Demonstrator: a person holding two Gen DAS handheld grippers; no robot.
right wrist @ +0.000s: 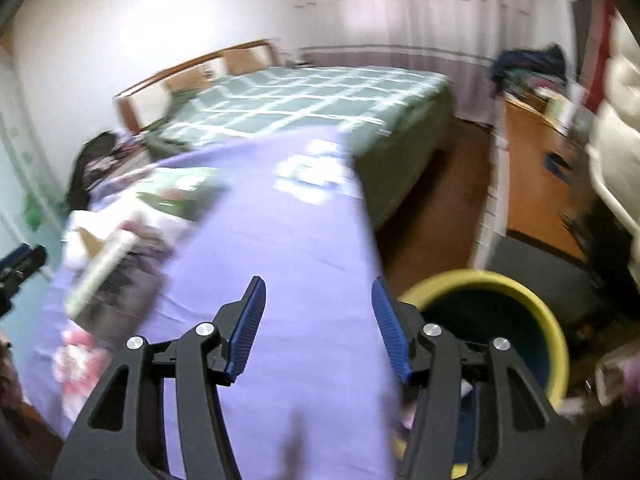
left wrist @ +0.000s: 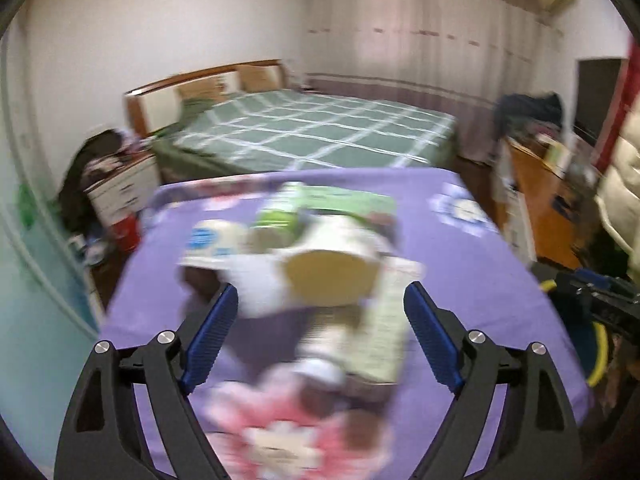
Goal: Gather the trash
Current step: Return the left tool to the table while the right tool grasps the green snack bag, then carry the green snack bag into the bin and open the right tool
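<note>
Trash [left wrist: 320, 248] is lying in a heap near the middle of the purple-covered table [left wrist: 472, 280], and in the right wrist view the same heap is sitting toward the table's left edge. Largest in the room, a bed [left wrist: 312, 128] with a green checked cover is standing beyond the table's far edge. Next in size, the purple cloth is showing a pink flower print [left wrist: 288, 432] near the table's near edge and a pale blue-and-white print [left wrist: 460, 208] near its far right corner. A yellow-rimmed bin [right wrist: 500, 320] with a dark inside is standing on the floor just past the table's right edge.

Within the heap, a flat green-and-white packet [left wrist: 344, 200] is lying at the far side, a pale paper cup [left wrist: 332, 276] is lying on its side with its mouth toward the camera, and a white wrapper with a blue mark [left wrist: 212, 240] is lying at the left. Motion blur is smearing every label, so no writing can be read.

Left gripper [left wrist: 320, 312] is hovering over the heap with its blue pads [left wrist: 212, 332] spread wide, gripping nothing. Right gripper [right wrist: 320, 324] is hanging over bare cloth by the table's right edge, its jaws parted and empty.
</note>
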